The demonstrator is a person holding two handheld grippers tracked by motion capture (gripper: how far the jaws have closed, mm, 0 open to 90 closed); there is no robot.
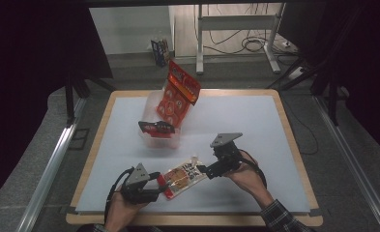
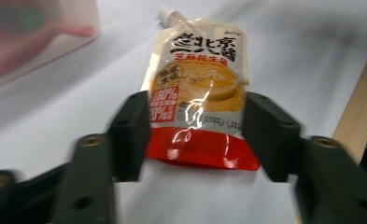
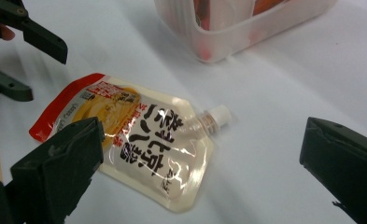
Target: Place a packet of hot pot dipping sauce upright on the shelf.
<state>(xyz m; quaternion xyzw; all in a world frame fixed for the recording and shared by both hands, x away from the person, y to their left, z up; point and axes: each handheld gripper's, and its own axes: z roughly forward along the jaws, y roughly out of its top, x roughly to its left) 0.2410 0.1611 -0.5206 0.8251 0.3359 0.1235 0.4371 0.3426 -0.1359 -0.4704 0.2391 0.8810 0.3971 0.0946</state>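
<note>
A spouted sauce pouch (image 1: 182,176), yellow with a red bottom edge and black lettering, lies flat on the white mat near the front. My left gripper (image 1: 162,186) sits at its red end. In the left gripper view the two jaws of this gripper (image 2: 196,135) flank the pouch (image 2: 204,84) close at either side. The pouch is not creased and I see no firm squeeze. My right gripper (image 1: 204,170) is at the spout end. Its jaws (image 3: 202,140) stand wide open, the left one over the pouch (image 3: 139,140), the spout cap (image 3: 216,116) between them.
A clear plastic bin (image 1: 151,140) stands mid-table with a tall red snack packet (image 1: 178,96) leaning in it and a dark packet (image 1: 156,127) at its front. The white mat (image 1: 255,121) covers a wooden table. Metal rails run along both sides.
</note>
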